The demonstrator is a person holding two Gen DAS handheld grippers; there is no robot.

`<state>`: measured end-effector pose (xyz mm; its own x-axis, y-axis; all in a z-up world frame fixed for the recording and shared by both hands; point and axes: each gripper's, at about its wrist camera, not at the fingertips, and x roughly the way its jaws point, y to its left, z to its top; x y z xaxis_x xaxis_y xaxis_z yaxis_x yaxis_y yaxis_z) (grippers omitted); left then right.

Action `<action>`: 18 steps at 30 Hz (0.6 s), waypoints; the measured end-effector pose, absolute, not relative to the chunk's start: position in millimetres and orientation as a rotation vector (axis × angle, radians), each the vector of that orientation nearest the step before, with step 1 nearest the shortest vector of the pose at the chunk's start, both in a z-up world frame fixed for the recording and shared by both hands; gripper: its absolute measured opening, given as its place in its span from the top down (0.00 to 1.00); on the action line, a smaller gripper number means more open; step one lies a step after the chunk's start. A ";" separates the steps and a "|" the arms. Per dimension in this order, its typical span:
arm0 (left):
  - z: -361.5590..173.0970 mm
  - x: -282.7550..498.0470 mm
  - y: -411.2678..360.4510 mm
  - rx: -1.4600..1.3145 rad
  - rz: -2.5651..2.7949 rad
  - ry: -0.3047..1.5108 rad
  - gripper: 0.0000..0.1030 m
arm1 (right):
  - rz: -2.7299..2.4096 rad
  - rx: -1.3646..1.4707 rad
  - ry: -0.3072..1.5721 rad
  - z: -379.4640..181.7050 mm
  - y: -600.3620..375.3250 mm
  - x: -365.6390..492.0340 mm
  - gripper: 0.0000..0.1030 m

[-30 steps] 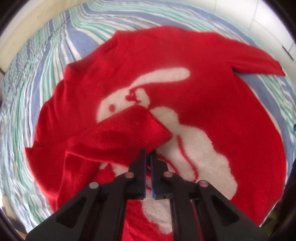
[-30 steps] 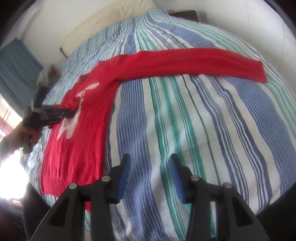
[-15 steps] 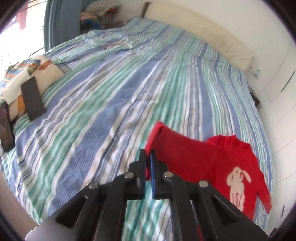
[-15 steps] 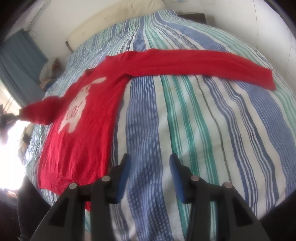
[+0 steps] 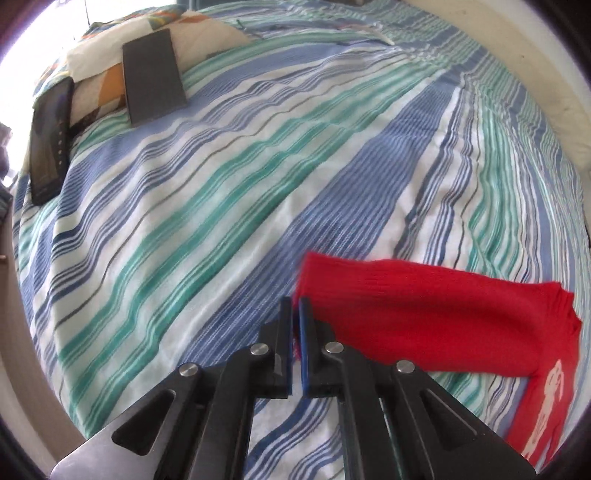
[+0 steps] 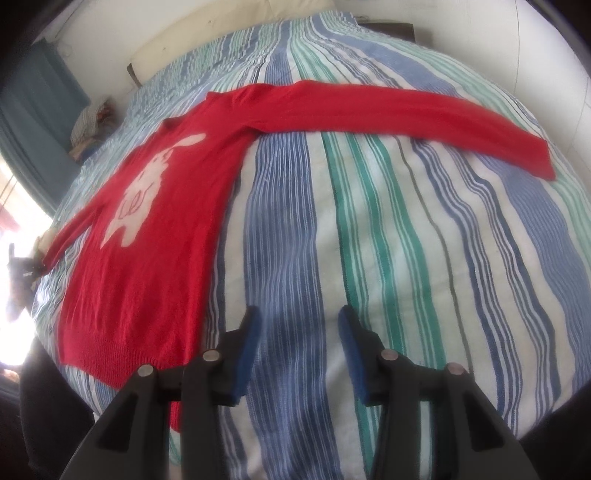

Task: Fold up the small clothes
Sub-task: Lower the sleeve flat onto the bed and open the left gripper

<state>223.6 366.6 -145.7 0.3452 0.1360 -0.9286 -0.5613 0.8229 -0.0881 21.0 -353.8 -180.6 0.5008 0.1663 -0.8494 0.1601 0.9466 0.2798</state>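
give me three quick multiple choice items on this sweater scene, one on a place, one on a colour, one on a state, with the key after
1. Where does the flat dark rectangle lie?
A. on the red sweater
B. on the bed, leaning onto a pale pillow
C. between the right gripper's jaws

2. What colour is the rabbit figure on the red sweater?
A. white
B. green
C. black

3. What state is the left gripper in?
A. jaws wide apart, holding nothing
B. jaws shut on the sleeve cuff
C. jaws shut on the pillow

Key:
1 B, it rests on the striped bedsheet against the pillow.
2 A, the figure is white on red.
3 B, red cloth shows between the closed jaws; the right gripper is the open one.
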 end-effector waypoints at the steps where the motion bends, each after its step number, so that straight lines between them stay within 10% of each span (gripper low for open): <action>1: -149.3 225.0 368.8 -0.402 0.506 1.138 1.00 | 0.002 0.339 1.055 -181.5 -353.3 21.4 0.58; 8: -152.5 219.8 382.0 -0.485 0.440 1.138 0.99 | -0.013 0.299 1.079 -185.0 -348.9 22.9 0.57; 10: -144.5 213.6 371.2 -0.465 0.380 1.122 0.83 | -0.011 0.298 1.081 -185.1 -347.7 23.9 0.55; 12: -135.1 205.1 362.0 -0.457 0.327 1.084 0.35 | -0.003 0.295 1.083 -185.5 -346.0 25.5 0.48; 18: -133.5 190.5 372.9 -0.634 0.232 1.005 0.23 | 0.009 0.233 1.089 -185.6 -333.0 27.5 0.36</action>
<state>190.5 372.9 -133.5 0.5303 -0.1021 -0.8416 -0.4608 0.7985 -0.3873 27.5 -333.0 -185.6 0.4660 0.1217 -0.8764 0.1069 0.9755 0.1923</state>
